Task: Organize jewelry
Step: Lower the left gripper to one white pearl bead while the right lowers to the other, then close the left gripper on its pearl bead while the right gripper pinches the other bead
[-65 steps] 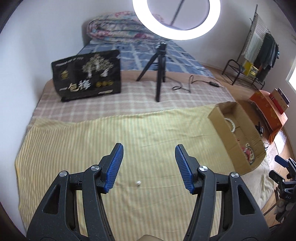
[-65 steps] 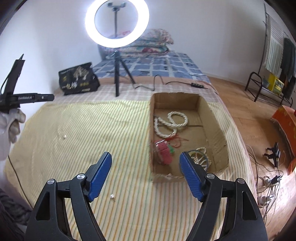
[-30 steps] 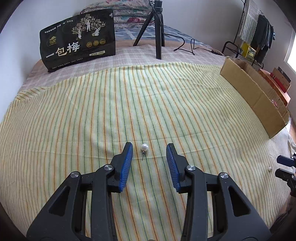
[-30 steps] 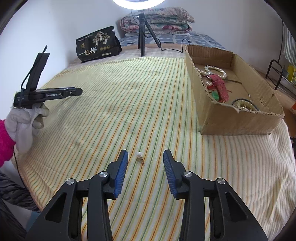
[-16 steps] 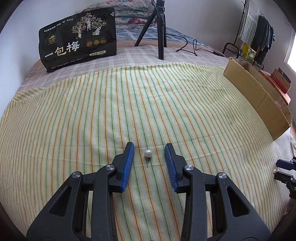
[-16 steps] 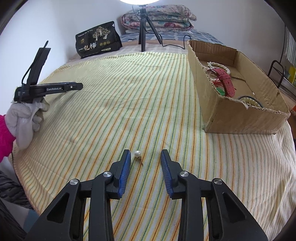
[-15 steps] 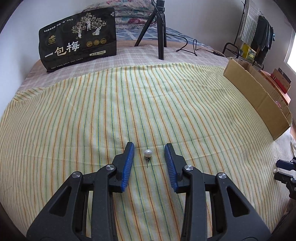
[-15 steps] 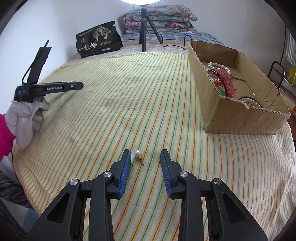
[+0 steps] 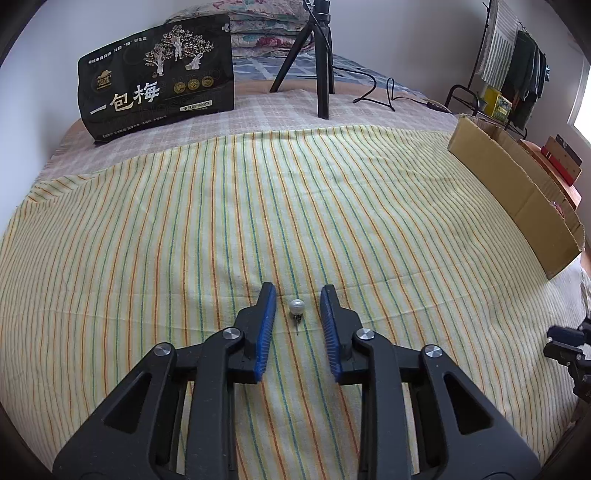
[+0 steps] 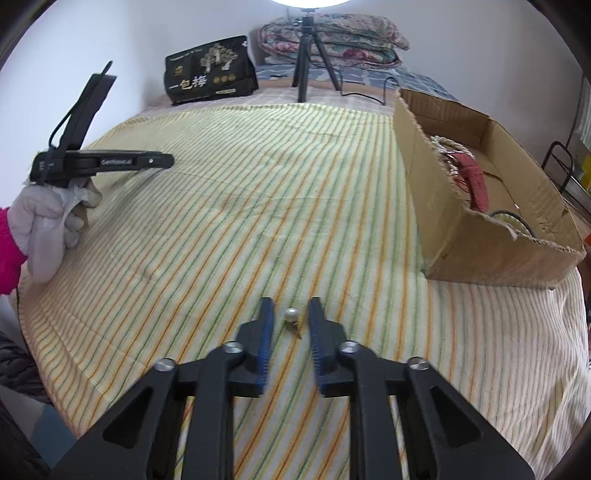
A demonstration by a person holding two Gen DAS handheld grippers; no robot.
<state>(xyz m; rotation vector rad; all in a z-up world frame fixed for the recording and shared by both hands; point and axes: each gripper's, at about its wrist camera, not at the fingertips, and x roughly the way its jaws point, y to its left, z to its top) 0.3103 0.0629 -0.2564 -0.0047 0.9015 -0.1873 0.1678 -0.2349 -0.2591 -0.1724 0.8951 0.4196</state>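
Pearl earring [image 10: 291, 315] lying on striped cloth [image 10: 258, 177], near cardboard box [image 10: 491, 254]; right gripper [image 10: 290, 308] fingers straddling it, released. Left gripper [image 9: 297, 295] likewise bracketing another pearl earring [image 9: 296, 306], unclenched.

Striped sheet [image 9: 184, 229] covers the bed. Beyond its far edge: black snack bag [image 9: 157, 72] standing at left, tripod [image 9: 317, 48] right of the bag, folded quilts [image 10: 332, 35] behind the tripod. Clothes rack [image 9: 513, 70] far right.
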